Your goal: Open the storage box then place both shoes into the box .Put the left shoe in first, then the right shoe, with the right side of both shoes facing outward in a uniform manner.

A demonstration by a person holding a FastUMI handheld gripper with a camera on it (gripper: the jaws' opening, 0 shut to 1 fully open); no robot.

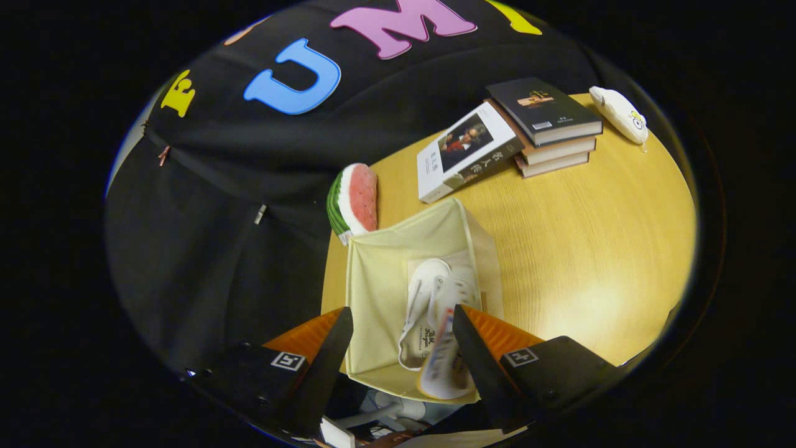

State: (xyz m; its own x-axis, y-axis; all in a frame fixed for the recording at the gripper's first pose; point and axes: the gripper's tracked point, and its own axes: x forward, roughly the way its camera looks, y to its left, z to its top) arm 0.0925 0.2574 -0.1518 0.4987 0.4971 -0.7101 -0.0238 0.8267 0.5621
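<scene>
The fingers (398, 339) are standing wide apart, gripping nothing, over the open cream fabric storage box (379, 280) sitting on the smooth wooden tabletop (591, 249). Two white shoes (429, 323) are lying inside, blurred. Four books (528, 134) are resting beyond.

matt cloth storage box (379, 280), glossy wood-grain table (591, 249)

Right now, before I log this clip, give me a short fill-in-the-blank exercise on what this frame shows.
1. Two white shoes lie inside the open cream ____.
2. The watermelon slice toy sits just beyond the storage box, at the table edge nearest the ____ cloth wall.
3. The gripper fingers stand ____, holding nothing.
4. The stack of ____ rests beyond the box.

Missing: storage box; black; open; books
</scene>
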